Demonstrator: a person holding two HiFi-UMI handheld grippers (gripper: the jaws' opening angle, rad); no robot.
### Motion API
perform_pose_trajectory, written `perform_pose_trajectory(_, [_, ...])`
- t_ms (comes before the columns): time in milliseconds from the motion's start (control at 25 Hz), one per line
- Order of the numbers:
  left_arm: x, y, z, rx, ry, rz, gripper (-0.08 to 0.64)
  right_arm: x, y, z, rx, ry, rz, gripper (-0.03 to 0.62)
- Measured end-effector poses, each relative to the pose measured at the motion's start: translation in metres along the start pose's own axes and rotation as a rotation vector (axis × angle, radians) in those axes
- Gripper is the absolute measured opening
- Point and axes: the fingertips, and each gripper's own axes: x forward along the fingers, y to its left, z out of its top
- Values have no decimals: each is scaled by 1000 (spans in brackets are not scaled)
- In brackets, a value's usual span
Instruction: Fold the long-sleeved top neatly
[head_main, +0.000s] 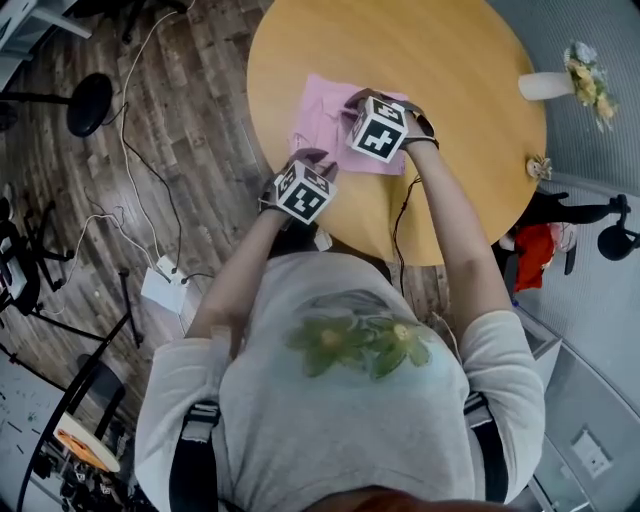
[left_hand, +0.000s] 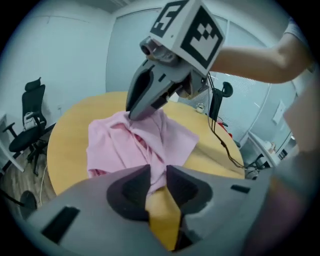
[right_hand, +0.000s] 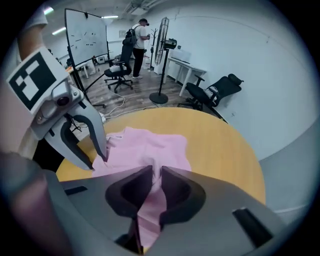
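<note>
Pink long-sleeved top (head_main: 325, 115): lies bunched on the round wooden bench (head_main: 450, 150), on the side nearest you, with creases running across it and one edge close to the bench rim.

Left gripper (left_hand: 158, 172): your fingers (left_hand: 131, 187) are closed on a ridge of the pink fabric. The cloth runs up between the two pads, with bare bench showing under them. The gripper tilts down toward the near edge of the garment.

Right gripper (right_hand: 156, 172): its fingers likewise pinch a fold of the top, and pink cloth fills the narrow slot between the pads. It points steeply down onto the garment, just beyond your left gripper.

The two grippers stand near each other, each on its own part of the same cloth.

Containers: one white vase (head_main: 545, 86) at the far right rim of the bench, well apart from the top. It holds a bunch of pale flowers (head_main: 585, 75).
</note>
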Motion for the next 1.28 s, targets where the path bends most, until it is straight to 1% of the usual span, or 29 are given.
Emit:
perform_pose_trajectory(40, [-2,2,1,-19,-8,-11,96,-4,-2,5,13,-19,0,67])
perform_pose_trajectory(80, [-6,4,3,-43,-24,-28,76,-10,-7,13,51,-57,2,63])
perform_pose_trajectory(120, [-10,6,7,-80,-53,-55,58,-19,-15,23,106,-105,5,63])
perform_pose_trajectory(160, [-16,7,12,-139,-92,-93,35,-26,-23,31,169,-152,9,63])
perform_pose_trajectory(200, [-22,9,18,-226,-138,-138,32,-32,-32,38,229,-190,9,64])
perform_pose_trajectory(240, [-29,13,22,-337,-186,-181,30,-33,-41,41,281,-212,4,64])
perform_pose_trajectory(280, [-33,21,24,-460,-226,-206,29,-30,-49,41,326,-219,-8,64])
perform_pose_trajectory(320, [-36,33,23,-578,-252,-206,29,-23,-54,39,365,-211,-22,66])
perform_pose_trajectory(360, [-37,46,19,-668,-259,-181,29,-14,-59,35,400,-191,-32,73])
perform_pose_trajectory(400, [-36,58,12,-712,-244,-142,29,-3,-61,30,428,-162,-32,114])
perform_pose_trajectory(440, [-35,65,5,-709,-212,-105,31,5,-61,24,447,-133,-20,157])
perform_pose_trajectory(480, [-35,66,0,-671,-175,-81,40,9,-61,21,456,-120,0,163])
perform_pose_trajectory(520, [-35,62,-3,-620,-142,-79,64,8,-61,22,455,-125,29,163])
perform_pose_trajectory(560, [-34,54,-4,-579,-118,-98,96,6,-61,25,445,-140,66,163])
perform_pose_trajectory(600, [-32,45,-3,-560,-102,-134,130,3,-59,29,424,-149,111,163])
perform_pose_trajectory(640, [-30,35,-3,-565,-91,-177,143,2,-56,31,392,-140,161,163])
perform_pose_trajectory(680, [-26,27,-4,-588,-84,-215,146,2,-51,31,345,-106,209,163])
perform_pose_trajectory(760, [-17,16,-7,-651,-78,-256,147,10,-40,23,205,17,268,163])
perform_pose_trajectory(840, [-9,14,-8,-726,-86,-276,147,22,-33,10,43,142,278,163])
perform_pose_trajectory(880, [-6,14,-8,-768,-98,-287,146,29,-32,4,-18,190,282,163])
perform_pose_trajectory(920, [-4,15,-6,-808,-111,-296,146,35,-29,-2,-54,227,293,163])
perform_pose_trajectory(1000, [-3,17,-5,-866,-136,-306,144,42,-23,-11,-59,275,341,157])
perform_pose_trajectory(1080, [-4,17,-5,-883,-152,-305,144,42,-17,-16,-26,287,400,104])
perform_pose_trajectory(1160, [-6,15,-6,-870,-162,-300,127,38,-14,-16,8,258,444,77])
perform_pose_trajectory(1280, [-12,11,-5,-806,-171,-291,92,22,-16,-4,75,143,483,61])
